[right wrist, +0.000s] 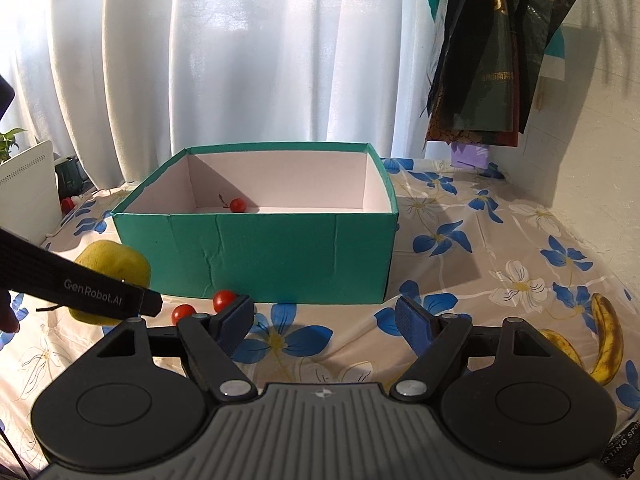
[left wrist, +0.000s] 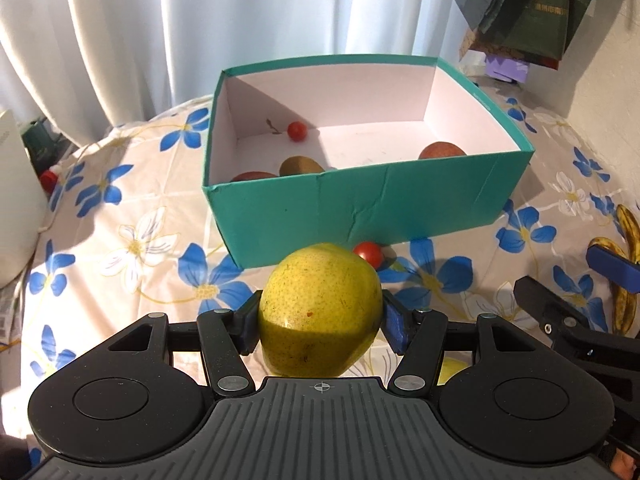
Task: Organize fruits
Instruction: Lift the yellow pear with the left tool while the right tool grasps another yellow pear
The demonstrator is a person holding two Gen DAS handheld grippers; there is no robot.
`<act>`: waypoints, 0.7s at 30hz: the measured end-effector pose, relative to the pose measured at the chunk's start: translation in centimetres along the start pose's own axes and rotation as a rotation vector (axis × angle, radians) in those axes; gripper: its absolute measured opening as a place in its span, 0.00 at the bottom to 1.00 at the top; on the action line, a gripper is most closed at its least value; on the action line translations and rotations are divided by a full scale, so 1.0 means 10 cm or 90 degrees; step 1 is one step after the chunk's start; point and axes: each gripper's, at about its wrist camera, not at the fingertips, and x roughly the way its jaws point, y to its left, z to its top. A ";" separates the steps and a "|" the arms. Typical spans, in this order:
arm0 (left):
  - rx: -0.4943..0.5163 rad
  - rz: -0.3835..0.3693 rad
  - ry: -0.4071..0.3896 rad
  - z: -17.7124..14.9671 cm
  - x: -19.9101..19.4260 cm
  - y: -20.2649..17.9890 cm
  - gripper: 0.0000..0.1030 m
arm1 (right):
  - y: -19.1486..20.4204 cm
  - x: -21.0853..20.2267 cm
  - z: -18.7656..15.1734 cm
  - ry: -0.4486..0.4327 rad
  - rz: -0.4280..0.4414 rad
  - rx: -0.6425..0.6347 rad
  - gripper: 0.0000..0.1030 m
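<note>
My left gripper (left wrist: pixel 320 320) is shut on a yellow-green pear (left wrist: pixel 320 308), held just in front of the teal box (left wrist: pixel 360 208). The pear also shows in the right wrist view (right wrist: pixel 116 264), partly behind the left gripper's body. Inside the box lie a cherry tomato (left wrist: pixel 297 131), a kiwi (left wrist: pixel 301 166) and two reddish fruits (left wrist: pixel 442 150). Two cherry tomatoes (right wrist: pixel 224 300) lie on the cloth before the box. My right gripper (right wrist: pixel 325 322) is open and empty, low over the cloth. Spotted bananas (right wrist: pixel 604 340) lie at the right.
The flowered tablecloth (right wrist: pixel 460 248) covers the table. White curtains hang behind. Dark bags (right wrist: pixel 500 60) hang at the back right by a wall. A white appliance (right wrist: pixel 24 188) and a dark kettle stand at the left edge.
</note>
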 end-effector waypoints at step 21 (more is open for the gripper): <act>-0.033 0.016 -0.002 -0.13 -0.10 0.34 0.62 | 0.59 0.39 -0.41 0.186 0.141 -0.064 0.62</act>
